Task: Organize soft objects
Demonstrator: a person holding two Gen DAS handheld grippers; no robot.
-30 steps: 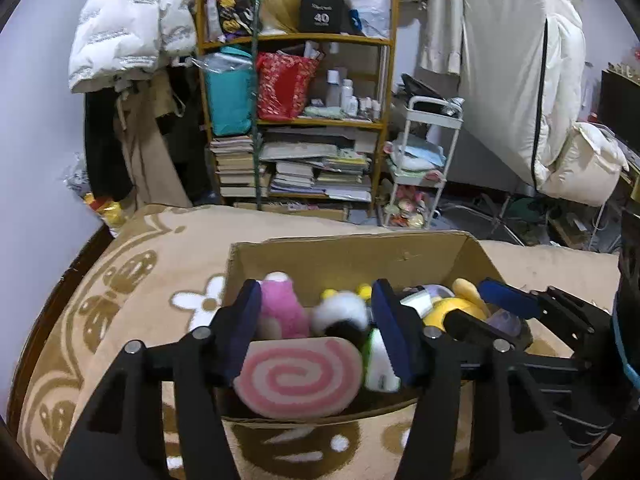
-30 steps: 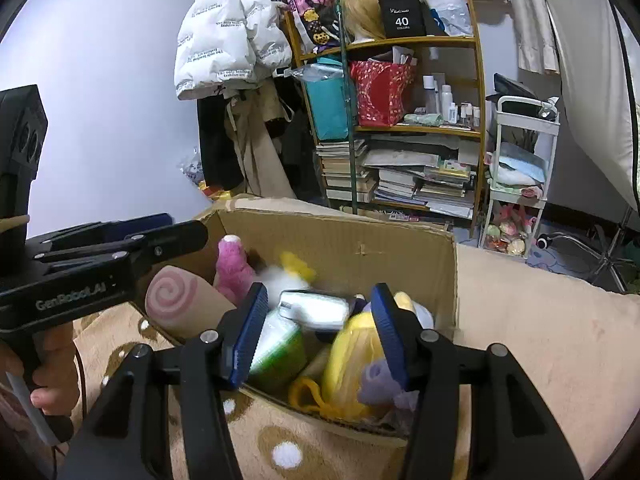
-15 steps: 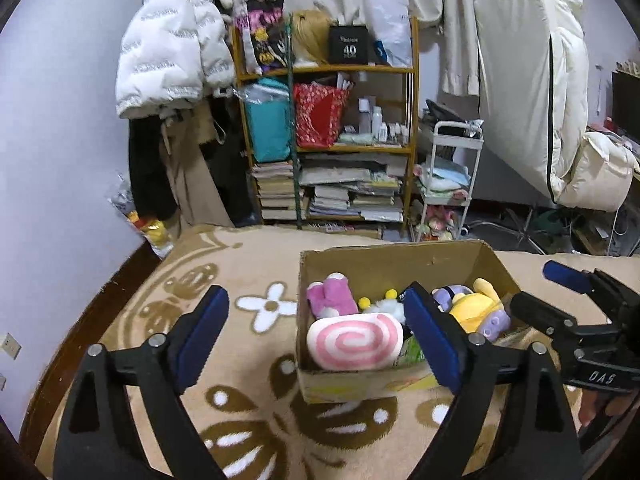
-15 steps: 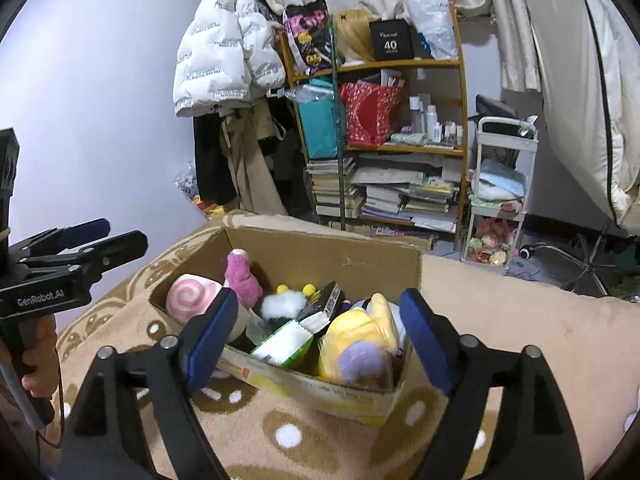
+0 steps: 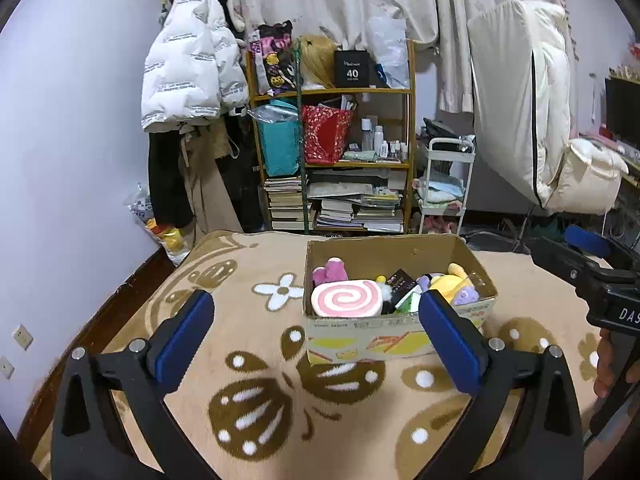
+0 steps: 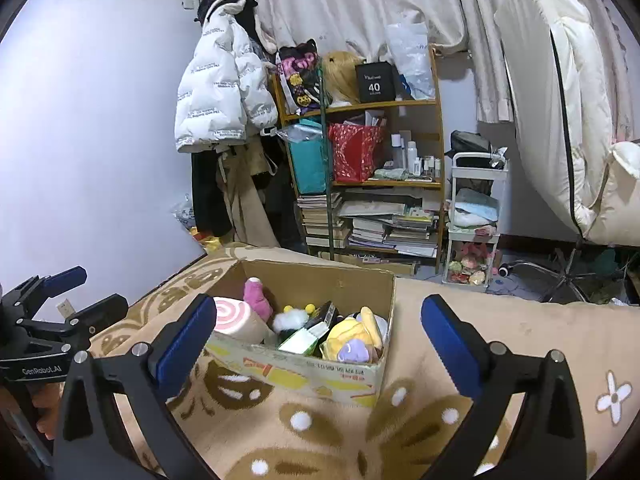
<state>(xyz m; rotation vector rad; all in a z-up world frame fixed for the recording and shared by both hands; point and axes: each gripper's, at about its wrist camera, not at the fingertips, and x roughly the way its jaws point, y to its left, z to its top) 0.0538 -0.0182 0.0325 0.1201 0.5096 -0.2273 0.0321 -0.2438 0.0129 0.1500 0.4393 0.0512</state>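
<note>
An open cardboard box (image 5: 360, 334) (image 6: 304, 370) stands on a beige patterned blanket. It holds a pink swirl roll plush (image 5: 346, 299) (image 6: 234, 317), a pink plush (image 5: 330, 270) (image 6: 257, 298), a yellow plush (image 5: 450, 282) (image 6: 352, 332), a white fluffy toy (image 6: 289, 320) and a green-white pack (image 6: 302, 338). My left gripper (image 5: 316, 338) is open and empty, held back from the box's near side. My right gripper (image 6: 318, 346) is open and empty, also held back from the box. Each gripper shows in the other's view, the right one (image 5: 592, 264) and the left one (image 6: 60, 300).
The blanket (image 5: 260, 392) covers a raised surface with a dark wooden edge (image 5: 100, 320) on the left. Behind stand a cluttered wooden shelf (image 5: 340, 160), hanging coats (image 5: 192, 80), a white trolley (image 5: 444, 188) and a folded white mattress (image 5: 524, 112).
Both grippers have opened wide and pulled back and up from the box. The swirl roll plush, held by the left gripper a second ago, now lies in the box.
</note>
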